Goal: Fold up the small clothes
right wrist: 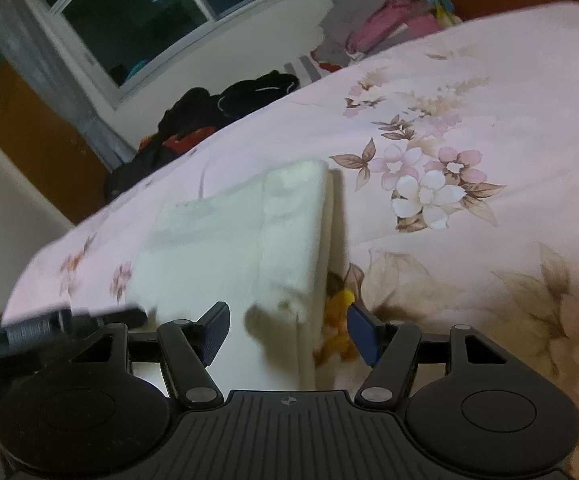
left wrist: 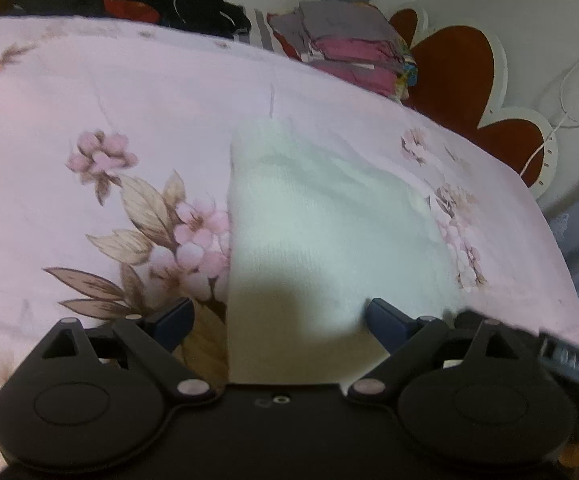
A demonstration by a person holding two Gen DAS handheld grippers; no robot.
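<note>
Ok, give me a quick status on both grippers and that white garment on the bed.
Left gripper open, right gripper open, both empty. White garment flat on the floral bedsheet, partly folded, between both sets of jaws. Nothing in the way.

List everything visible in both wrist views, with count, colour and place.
white knitted garment: one, white, lying partly folded on the bedspread in front of both grippers
pink floral bedspread: one, pale pink with pink and beige flowers, covering the bed
stack of folded clothes: one, grey and magenta, far edge of the bed
heap of dark clothes: one, black with some red, far edge, beside the stack
window: one, dark glass in a white frame, behind the bed
white cable: one, hanging on the wall by the bed's far corner
left gripper: one, black with blue pads, jaws open over the garment
right gripper: one, black with blue pads, jaws open at the garment's edge
</note>
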